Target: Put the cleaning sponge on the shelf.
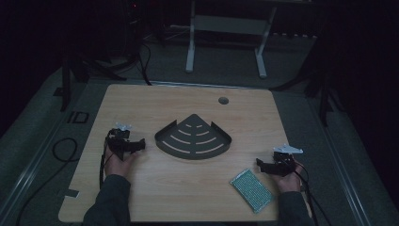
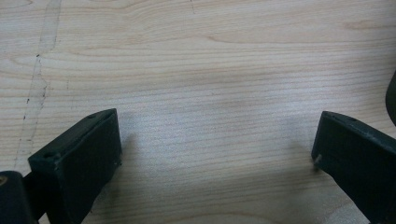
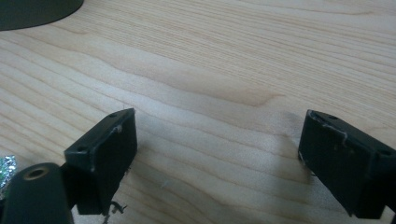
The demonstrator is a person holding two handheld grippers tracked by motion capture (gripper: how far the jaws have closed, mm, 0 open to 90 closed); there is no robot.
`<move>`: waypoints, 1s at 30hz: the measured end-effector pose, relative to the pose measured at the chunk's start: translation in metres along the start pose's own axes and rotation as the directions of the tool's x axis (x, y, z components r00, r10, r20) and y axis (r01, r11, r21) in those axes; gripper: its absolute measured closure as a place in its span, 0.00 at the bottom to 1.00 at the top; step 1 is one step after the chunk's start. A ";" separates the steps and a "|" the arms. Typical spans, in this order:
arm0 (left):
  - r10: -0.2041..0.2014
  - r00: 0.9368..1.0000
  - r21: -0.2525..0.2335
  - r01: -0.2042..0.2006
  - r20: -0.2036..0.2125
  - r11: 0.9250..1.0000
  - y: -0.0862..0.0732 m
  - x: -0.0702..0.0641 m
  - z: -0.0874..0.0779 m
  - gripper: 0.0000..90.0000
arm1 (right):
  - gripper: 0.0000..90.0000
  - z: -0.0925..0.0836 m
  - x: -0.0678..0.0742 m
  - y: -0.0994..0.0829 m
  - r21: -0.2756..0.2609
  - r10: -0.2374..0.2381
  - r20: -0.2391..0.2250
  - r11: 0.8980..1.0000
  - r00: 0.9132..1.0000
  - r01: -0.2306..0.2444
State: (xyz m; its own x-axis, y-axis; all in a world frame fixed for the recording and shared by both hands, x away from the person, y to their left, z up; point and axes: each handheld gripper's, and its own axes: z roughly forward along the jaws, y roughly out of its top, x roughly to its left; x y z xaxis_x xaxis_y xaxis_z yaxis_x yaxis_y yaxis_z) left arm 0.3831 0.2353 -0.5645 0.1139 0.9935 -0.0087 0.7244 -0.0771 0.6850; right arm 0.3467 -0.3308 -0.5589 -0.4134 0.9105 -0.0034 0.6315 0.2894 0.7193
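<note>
Left gripper (image 1: 136, 145) and right gripper (image 1: 263, 165) rest on the wooden table (image 1: 141, 103), jaws wide apart, holding nothing. The dark fan-shaped rack (image 1: 193, 139) lies between them; a glittery pad (image 1: 251, 190) sits just beside the right gripper. A sound first grasp probably takes the rack's raised rim squarely.

Dark fan-shaped slotted corner shelf (image 1: 193, 138) lying flat at centre frame, point toward the far edge, curved raised rim toward the near side; green-silver rectangular sponge-like pad (image 1: 251, 190) flat and askew at lower right, well apart.
</note>
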 end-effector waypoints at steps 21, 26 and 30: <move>0.000 1.000 0.000 0.000 0.000 1.000 0.000 0.000 0.000 0.02 | 0.84 -0.052 0.017 0.008 0.037 -0.120 -0.089 0.992 0.989 0.124; 0.000 1.000 0.000 0.000 0.000 1.000 0.000 0.000 0.000 0.02 | 0.96 -0.060 0.022 0.011 0.062 -0.139 -0.121 0.987 0.983 0.147; 0.000 1.000 0.000 0.000 0.000 1.000 0.000 0.000 0.000 0.02 | 1.00 -0.068 0.030 0.011 0.069 -0.165 -0.144 0.982 0.976 0.176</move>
State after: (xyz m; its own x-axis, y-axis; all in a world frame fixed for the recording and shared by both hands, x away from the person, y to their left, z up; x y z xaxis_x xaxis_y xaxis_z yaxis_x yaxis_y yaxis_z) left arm 0.3831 0.2353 -0.5644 0.1139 0.9934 -0.0089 0.7245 -0.0770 0.6850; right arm 0.2966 -0.3202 -0.5034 -0.6016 0.7985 -0.0221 0.5925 0.4646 0.6581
